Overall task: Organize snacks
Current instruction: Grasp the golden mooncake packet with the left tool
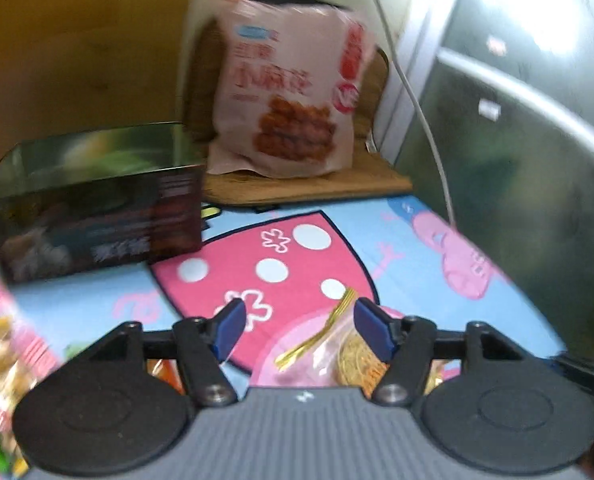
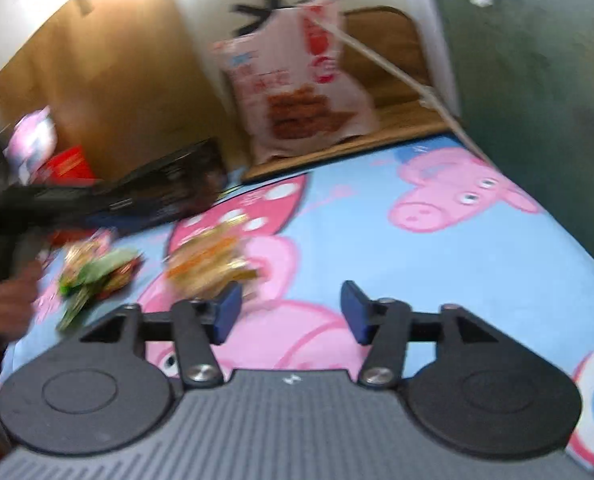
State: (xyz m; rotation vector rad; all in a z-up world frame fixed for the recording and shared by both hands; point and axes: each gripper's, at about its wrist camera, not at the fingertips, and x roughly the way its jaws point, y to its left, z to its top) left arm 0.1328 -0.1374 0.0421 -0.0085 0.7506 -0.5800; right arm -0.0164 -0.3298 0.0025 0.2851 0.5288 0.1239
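My left gripper (image 1: 299,320) is open low over the cartoon mat (image 1: 397,280). A clear snack packet with a gold twist tie (image 1: 337,350) lies under it, close to the right finger, and the pads do not press on it. A dark box (image 1: 97,216) stands ahead on the left. A pink bag of fried twists (image 1: 293,92) stands upright at the back. My right gripper (image 2: 291,312) is open over the mat with nothing between its fingers. The clear packet (image 2: 209,256) lies just ahead of its left finger, beside a green and red packet (image 2: 97,276). The views are blurred.
A person's hand (image 2: 13,300) is at the left edge, with a dark gripper body (image 2: 17,208) above it. More packets (image 1: 1,344) lie at the left. The pink bag stands on a wooden board (image 1: 309,188). A white cable (image 1: 417,108) runs past a grey-green cabinet (image 1: 517,160) on the right. A brown panel (image 1: 77,60) closes the back left.
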